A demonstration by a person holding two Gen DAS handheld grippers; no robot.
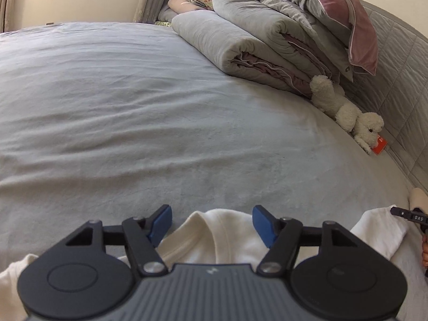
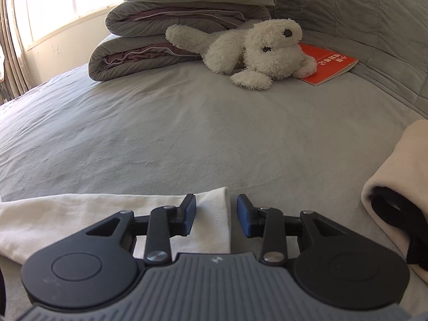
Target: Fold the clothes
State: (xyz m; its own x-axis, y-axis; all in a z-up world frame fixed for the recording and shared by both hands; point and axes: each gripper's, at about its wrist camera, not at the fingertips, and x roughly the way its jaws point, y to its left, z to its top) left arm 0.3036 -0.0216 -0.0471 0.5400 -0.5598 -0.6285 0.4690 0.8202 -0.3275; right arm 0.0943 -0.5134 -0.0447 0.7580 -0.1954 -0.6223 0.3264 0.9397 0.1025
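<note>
Nearest the lenses, a white T-shirt (image 1: 227, 238) is seen spread on the grey bed (image 1: 133, 133), its ribbed neckline lying between the blue pads of the left hand-held gripper (image 1: 211, 224), whose jaws stand wide apart with nothing held. In the right wrist view, a sleeve end of the same garment (image 2: 211, 214) is straddled by the right hand-held gripper (image 2: 216, 215), its jaws parted more narrowly and likewise empty; whether the pads touch the cloth cannot be told. The shirt is judged to lie flat and unfolded at the near edge of the bed, with both tools placed over it as for a grasp, though a release just made would look the same. Should a fold be meant, the sleeve edge and the collar region would have to be pinched cleanly, single layers taken, and the cloth carried over evenly. Well apart sit a cream garment (image 2: 401, 165), a plush dog (image 2: 262, 50), an orange booklet (image 2: 329, 64) and stacked quilts (image 2: 174, 26).
</note>
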